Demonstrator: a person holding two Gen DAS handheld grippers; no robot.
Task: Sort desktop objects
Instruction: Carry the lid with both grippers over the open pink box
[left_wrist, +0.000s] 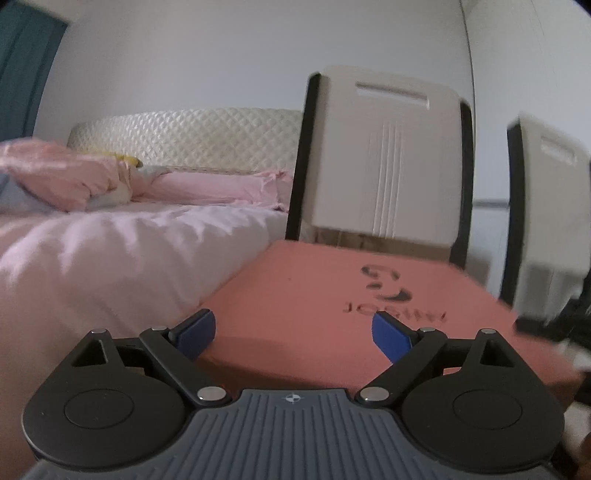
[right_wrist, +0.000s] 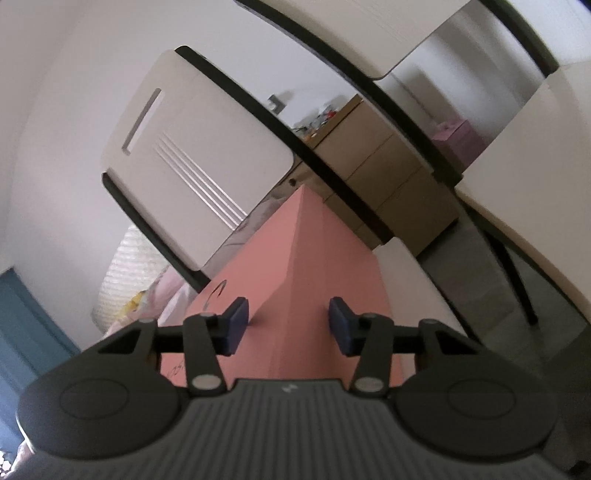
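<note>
Left gripper (left_wrist: 294, 334) stood spread wide, empty, pink box (left_wrist: 354, 295) just ahead between its pads, untouched. Right gripper (right_wrist: 288, 325) was clamped across box's corner edge. Risk: one-sided corner grip, box could twist or slip toward bed (left_wrist: 110, 251). Tabletop not visible.

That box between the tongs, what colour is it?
Salmon pink box; clearest in the left wrist view.
</note>
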